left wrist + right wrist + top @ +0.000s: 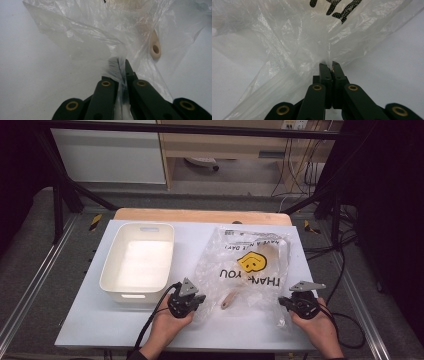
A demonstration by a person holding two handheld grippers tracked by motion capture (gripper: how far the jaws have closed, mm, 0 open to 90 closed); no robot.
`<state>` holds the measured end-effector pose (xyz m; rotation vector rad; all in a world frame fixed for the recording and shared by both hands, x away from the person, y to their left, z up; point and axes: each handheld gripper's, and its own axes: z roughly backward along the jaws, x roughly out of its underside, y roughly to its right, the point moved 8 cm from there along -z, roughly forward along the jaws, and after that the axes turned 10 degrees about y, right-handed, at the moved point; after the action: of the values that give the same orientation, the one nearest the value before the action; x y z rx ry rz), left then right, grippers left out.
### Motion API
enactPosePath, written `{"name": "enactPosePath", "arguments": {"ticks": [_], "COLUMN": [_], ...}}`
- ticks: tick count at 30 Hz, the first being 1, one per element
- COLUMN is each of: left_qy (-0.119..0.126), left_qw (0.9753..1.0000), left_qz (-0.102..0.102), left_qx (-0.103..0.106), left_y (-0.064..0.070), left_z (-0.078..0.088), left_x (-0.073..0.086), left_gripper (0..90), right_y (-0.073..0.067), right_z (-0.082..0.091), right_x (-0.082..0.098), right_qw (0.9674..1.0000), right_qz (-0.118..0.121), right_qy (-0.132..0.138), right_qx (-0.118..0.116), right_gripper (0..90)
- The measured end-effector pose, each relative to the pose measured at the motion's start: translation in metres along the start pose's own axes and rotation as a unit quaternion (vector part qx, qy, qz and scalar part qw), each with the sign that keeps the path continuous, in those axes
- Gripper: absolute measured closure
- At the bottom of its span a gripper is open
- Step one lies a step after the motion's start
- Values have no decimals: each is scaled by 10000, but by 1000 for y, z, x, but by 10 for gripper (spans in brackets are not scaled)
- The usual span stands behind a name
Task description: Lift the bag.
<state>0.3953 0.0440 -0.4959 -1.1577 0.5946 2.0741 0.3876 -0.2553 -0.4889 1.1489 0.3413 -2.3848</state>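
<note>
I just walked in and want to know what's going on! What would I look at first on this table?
First, the crinkly clear plastic bag in the middle of the white table, with a yellow smiley face and a wooden spoon showing through it. The left gripper and the right gripper each pinch the bag's near edge, one at each corner. To the bag's left sits a white bin.

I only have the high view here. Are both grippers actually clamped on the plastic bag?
Observer: Yes. The left gripper is shut with a fold of the plastic bag pinched between its jaws.
Operator: And the right one?
Observer: The right gripper is shut on the bag's film too.
Operator: Anything about that wooden piece inside?
Observer: The wooden handle has a hole at its end, seen close beside the left gripper.
</note>
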Motion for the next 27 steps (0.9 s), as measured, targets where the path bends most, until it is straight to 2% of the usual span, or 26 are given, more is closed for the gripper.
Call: {"name": "enactPosePath", "arguments": {"ticks": [6, 13, 16, 27], "left_qy": [-114, -108, -9, 171], "left_qw": [9999, 9999, 10000, 9999], "left_qz": [-73, -38, 24, 22], "left_qx": [-33, -61, -60, 4], "left_y": [-2, -5, -7, -9], "left_z": [-4, -3, 0, 14], "left_x": [8, 9, 4, -16], "left_gripper": [900, 900, 900, 900], "right_y": [-2, 0, 0, -2], "right_z": [-6, -10, -8, 4], "right_x": [6, 12, 10, -6], "right_qw": [9998, 9997, 9998, 9999], "right_qz": [93, 88, 77, 125], "right_qy": [-150, -212, -187, -10], "right_qx": [17, 44, 36, 34], "right_gripper": [900, 900, 900, 900]}}
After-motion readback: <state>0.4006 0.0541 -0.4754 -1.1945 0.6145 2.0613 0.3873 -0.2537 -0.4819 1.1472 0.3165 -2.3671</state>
